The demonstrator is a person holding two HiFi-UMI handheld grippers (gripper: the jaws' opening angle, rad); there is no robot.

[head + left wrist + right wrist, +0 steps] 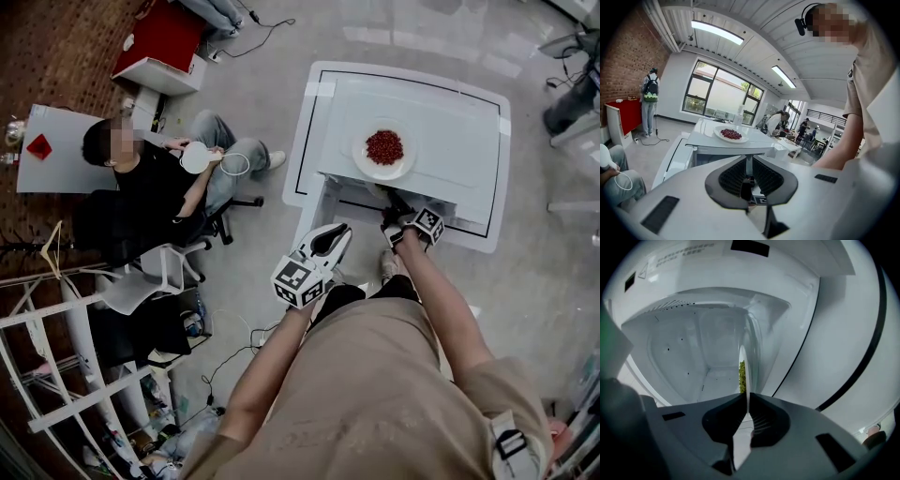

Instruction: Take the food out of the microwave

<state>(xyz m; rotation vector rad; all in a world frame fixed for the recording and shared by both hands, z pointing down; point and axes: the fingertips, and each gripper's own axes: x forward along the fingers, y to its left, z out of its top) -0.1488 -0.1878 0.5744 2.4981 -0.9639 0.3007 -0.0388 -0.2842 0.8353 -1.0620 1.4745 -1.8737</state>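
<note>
Right gripper (745, 400) pinches a plate (742, 363) rim, seemingly greens, inside the microwave (684, 348). Next: draw it out level. Left gripper (749, 169) pressed together, empty.

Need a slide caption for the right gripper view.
Right tool shut on a plate of green food inside the microwave.

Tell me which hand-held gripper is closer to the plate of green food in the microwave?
Right. The right hand-held gripper clamps the plate by its rim inside the microwave; the left hand-held gripper hangs outside, shut and empty.
</note>
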